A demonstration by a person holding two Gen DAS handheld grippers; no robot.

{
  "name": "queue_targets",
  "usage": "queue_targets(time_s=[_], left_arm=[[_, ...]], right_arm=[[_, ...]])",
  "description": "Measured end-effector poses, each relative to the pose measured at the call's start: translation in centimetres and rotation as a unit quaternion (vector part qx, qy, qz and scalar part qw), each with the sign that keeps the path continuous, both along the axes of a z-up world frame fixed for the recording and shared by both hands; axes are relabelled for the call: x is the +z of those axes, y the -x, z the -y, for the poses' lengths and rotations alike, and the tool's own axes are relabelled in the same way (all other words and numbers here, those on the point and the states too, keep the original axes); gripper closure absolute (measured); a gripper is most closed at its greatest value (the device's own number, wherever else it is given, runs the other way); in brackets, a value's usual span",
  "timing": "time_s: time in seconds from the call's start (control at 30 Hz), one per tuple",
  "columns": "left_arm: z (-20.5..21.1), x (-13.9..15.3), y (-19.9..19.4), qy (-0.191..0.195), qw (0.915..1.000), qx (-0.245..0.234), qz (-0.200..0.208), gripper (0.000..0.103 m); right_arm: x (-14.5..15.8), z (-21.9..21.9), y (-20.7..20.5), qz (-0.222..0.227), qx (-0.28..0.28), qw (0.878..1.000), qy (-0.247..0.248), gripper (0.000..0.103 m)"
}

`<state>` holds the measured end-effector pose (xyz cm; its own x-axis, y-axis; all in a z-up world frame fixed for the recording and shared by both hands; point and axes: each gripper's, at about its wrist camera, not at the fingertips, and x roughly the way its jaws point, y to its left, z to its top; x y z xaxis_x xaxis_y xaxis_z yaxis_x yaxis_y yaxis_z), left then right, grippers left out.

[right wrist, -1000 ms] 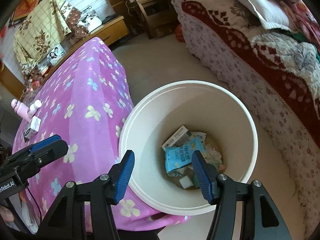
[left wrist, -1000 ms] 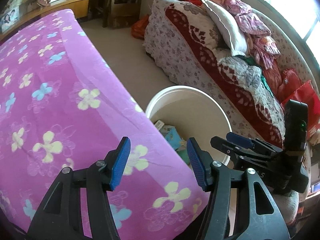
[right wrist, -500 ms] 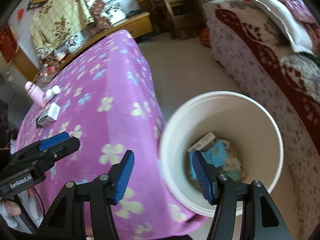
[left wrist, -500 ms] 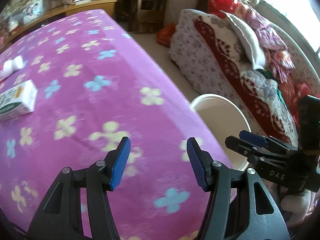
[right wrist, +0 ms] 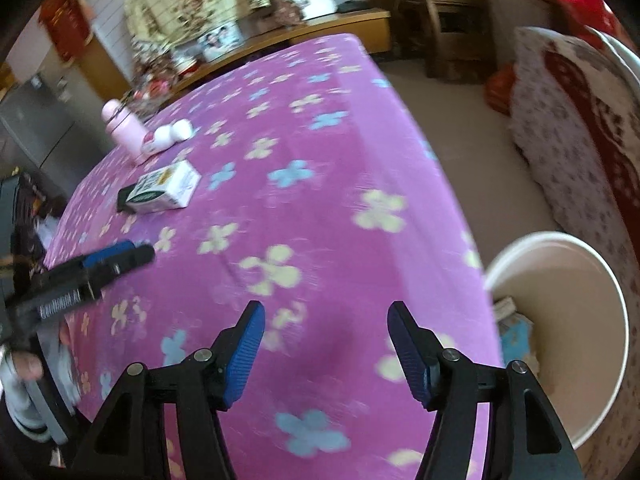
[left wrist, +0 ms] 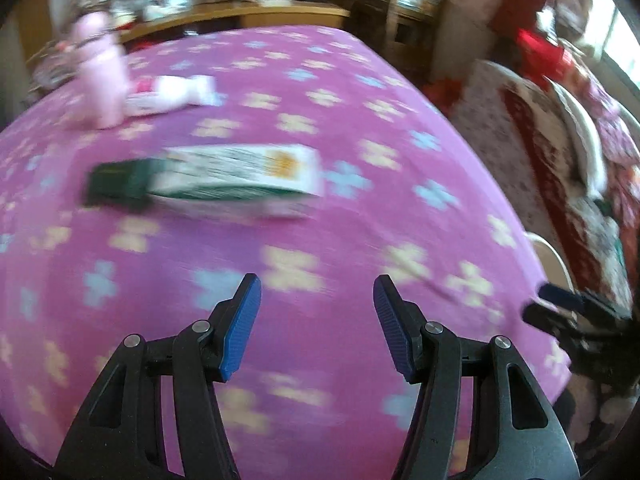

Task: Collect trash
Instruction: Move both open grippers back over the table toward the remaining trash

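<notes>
Both grippers hovered empty over the desk (right wrist: 340, 184), so the step in hand looked like reaching for the next piece of trash. The left gripper (left wrist: 316, 326) had its jaws apart with nothing between them; the right gripper (right wrist: 325, 350) was opening, also empty. The green-and-white carton (left wrist: 236, 184) lay on the desk at about eleven o'clock from the left jaws, well apart. Next, close in and straddle it, then carry it to the white bucket (right wrist: 600, 264) at three o'clock.
</notes>
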<state>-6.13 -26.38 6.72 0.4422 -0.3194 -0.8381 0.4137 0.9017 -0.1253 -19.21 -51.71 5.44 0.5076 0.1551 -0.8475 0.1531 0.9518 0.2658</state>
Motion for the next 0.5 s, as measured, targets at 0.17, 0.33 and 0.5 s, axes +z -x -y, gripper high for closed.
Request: queue_targets(time_s=[0.17, 0.33, 0.5], left_arm=[[-5.8, 0.5, -5.4, -0.012, 0.9971, 0.075, 0.006, 0.046], [-9.9, 0.1, -11.2, -0.024, 0.9909, 0.132, 0.001, 0.046], [-11.1, -0.7, -15.4, -0.03, 0.9873, 0.156, -0.008, 0.046]], right_arm=[[0.3, -2.9, -2.8, 0.007, 0.028, 1.0, -0.009, 0.041], [0.9, -5.3, -7.3, 0.018, 0.045, 0.999, -0.021, 0.041], [1.5, -7.3, -12.8, 0.025, 0.055, 0.998, -0.024, 0.041]])
